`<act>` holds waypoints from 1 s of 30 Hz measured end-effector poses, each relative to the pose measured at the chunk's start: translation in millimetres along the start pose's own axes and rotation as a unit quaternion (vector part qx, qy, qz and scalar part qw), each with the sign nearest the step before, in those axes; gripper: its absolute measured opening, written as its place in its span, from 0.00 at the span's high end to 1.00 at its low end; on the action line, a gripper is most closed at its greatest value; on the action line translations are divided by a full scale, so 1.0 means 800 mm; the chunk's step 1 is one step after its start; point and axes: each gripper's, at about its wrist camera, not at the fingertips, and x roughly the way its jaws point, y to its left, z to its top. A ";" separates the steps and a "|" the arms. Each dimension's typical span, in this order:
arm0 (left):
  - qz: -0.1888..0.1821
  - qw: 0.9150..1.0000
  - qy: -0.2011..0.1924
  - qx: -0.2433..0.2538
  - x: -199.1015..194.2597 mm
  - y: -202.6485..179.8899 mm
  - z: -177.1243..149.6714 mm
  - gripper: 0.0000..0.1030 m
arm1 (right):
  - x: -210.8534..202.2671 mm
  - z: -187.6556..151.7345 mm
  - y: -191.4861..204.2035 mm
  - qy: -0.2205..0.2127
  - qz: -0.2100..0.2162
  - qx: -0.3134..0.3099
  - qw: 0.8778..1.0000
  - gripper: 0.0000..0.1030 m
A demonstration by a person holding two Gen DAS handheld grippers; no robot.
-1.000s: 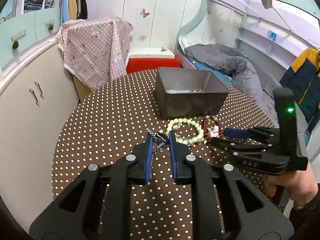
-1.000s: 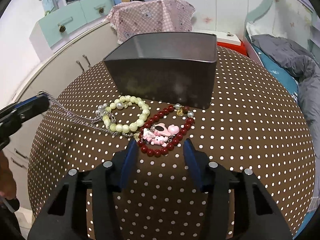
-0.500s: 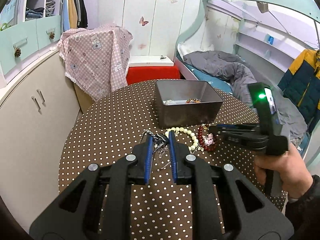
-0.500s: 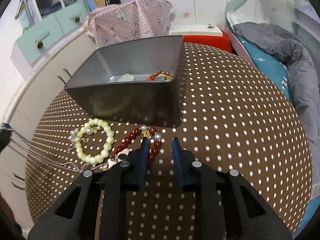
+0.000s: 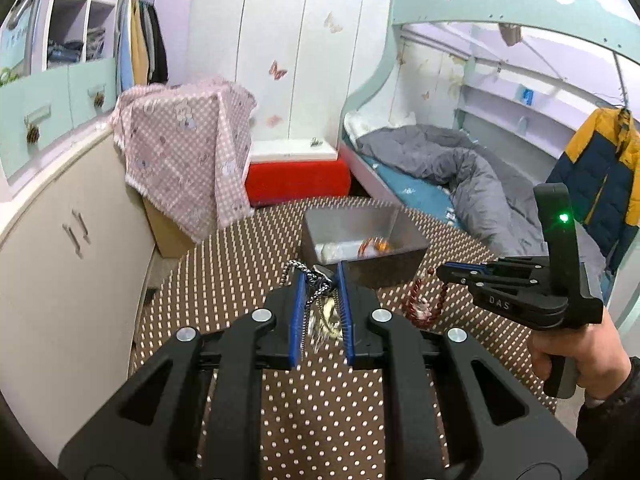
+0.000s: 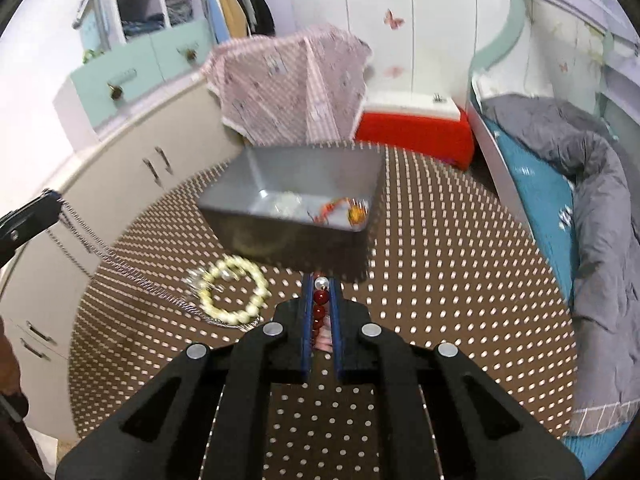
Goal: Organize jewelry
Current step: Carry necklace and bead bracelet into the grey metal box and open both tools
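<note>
Broadly, table: a round top under a brown white-dotted cloth (image 6: 440, 280) fills the lower half of both views and carries all the jewelry.
Tray: a grey open-topped box (image 6: 296, 204) is seen at centre frame in the right wrist view, with an orange-red piece and something pale already lying in it; it is judged to be the collecting place, which would explain why both tools are pointed toward it.
Left gripper (image 5: 320, 280): at lower centre of the left wrist view it is seen clenched on a silver chain necklace (image 5: 310, 274), bunched between the blue pads at the tips. The rest of the chain is shown in the right wrist view running from the tool at the left edge down to the cloth, so the grip at one end is probably meant to draw it free of the other pieces.
Right gripper (image 6: 322, 284): it is seen closed on a red bead bracelet (image 6: 320, 300), one bead line pinched between the pads while the loop hangs below, clear of the cloth as far as the blur allows.
Pale bead bracelet (image 6: 234, 292): it is left lying on the cloth at lower left of centre in the right wrist view, just in front of the tray, with the chain's lower end touching or tangled at its left side.
</note>
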 end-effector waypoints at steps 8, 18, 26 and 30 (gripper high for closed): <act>-0.019 0.999 -0.041 0.024 -0.023 -0.012 0.044 0.85 | -0.046 0.035 0.002 -0.042 0.024 -0.012 0.999 0.94; -0.029 0.996 -0.068 0.045 -0.022 -0.018 0.095 0.85 | -0.081 0.092 0.017 -0.091 0.053 -0.042 0.994 0.94; -0.049 0.994 -0.080 0.057 0.003 -0.037 0.151 0.85 | -0.080 0.144 0.016 -0.112 0.060 -0.047 0.991 0.94; -0.054 0.995 -0.069 0.054 0.030 -0.041 0.172 0.85 | -0.065 0.161 0.011 -0.105 0.065 -0.040 0.991 0.94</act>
